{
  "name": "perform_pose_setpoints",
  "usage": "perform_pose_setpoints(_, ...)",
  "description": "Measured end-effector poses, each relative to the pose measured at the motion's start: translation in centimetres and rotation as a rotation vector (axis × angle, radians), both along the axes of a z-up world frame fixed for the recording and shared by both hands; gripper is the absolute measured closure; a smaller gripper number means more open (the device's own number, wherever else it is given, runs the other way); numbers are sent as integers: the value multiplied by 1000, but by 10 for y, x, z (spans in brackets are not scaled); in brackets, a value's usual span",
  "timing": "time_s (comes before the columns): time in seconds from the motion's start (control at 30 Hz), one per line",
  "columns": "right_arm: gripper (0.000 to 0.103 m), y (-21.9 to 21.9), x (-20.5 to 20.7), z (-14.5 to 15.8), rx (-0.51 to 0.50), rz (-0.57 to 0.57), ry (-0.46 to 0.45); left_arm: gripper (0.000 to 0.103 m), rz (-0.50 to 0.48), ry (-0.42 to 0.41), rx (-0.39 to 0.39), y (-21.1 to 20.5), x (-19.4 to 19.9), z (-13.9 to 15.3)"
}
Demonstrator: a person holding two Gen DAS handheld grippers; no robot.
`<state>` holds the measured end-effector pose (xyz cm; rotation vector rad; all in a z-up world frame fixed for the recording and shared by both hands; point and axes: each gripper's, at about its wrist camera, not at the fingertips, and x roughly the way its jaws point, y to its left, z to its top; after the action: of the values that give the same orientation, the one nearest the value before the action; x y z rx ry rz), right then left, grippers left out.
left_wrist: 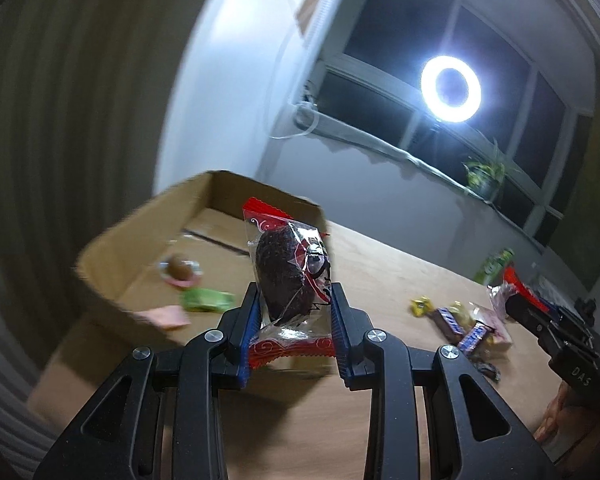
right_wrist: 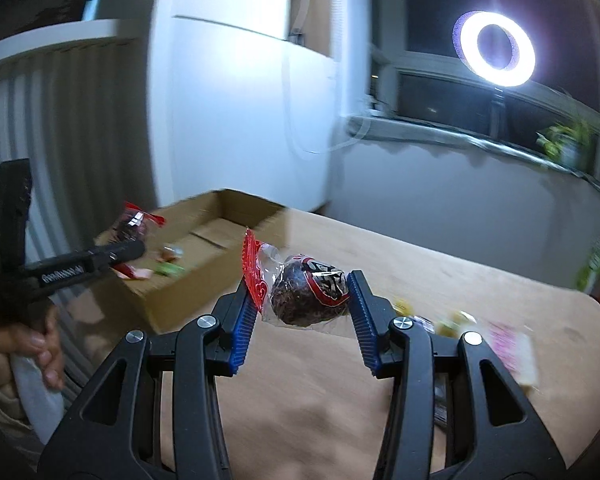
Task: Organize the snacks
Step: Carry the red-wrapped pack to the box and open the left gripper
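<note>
My left gripper [left_wrist: 296,300] is shut on a clear-and-red wrapped dark cake [left_wrist: 286,276], held upright just in front of the open cardboard box [left_wrist: 112,236]. The box holds a round brown candy [left_wrist: 180,268], a green packet [left_wrist: 208,300] and a pink packet [left_wrist: 166,316]. My right gripper [right_wrist: 302,292] is shut on a second wrapped dark cake [right_wrist: 304,296], held above the wooden table [right_wrist: 440,264] right of the box [right_wrist: 184,284]. The left gripper with its cake [right_wrist: 134,226] shows in the right wrist view over the box. The right gripper [left_wrist: 540,312] shows at the right of the left wrist view.
Loose snacks lie on the table [left_wrist: 400,272]: yellow candies [left_wrist: 420,306], Snickers bars [left_wrist: 458,326], a pink packet [right_wrist: 512,348] and a green pack [left_wrist: 496,266]. A ring light [left_wrist: 451,89] and a potted plant [left_wrist: 484,176] stand at the window. A white cabinet [right_wrist: 240,100] is behind the box.
</note>
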<state>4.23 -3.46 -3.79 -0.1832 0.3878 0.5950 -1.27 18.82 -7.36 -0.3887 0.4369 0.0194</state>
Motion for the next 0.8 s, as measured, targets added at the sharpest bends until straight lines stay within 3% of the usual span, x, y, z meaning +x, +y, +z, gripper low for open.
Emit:
perform_pose_setpoints(0.37, 57, 116, 28, 19, 5, 188, -67, 73, 63, 23, -9, 44, 5, -7)
perform_pose_setpoints(0.47, 50, 146, 49, 14, -25, 206, -23, 71, 74, 46, -5, 50, 16, -10)
perform_pose_setpoints(0.53, 43, 148, 51, 9, -18, 197, -14, 67, 102, 63, 2, 53, 18, -12)
perform_pose_setpoints(0.6, 29, 142, 43, 5, -6, 180, -27, 51, 80, 48, -14, 54, 14, -13)
perform_pose_setpoints(0.7, 28, 126, 29, -4, -13, 163, -26, 40, 73, 21, -1, 49, 2, -9)
perform_pose_setpoints(0.8, 28, 109, 15, -15, -26, 143, -9, 36, 90, 12, 18, 46, -9, -6)
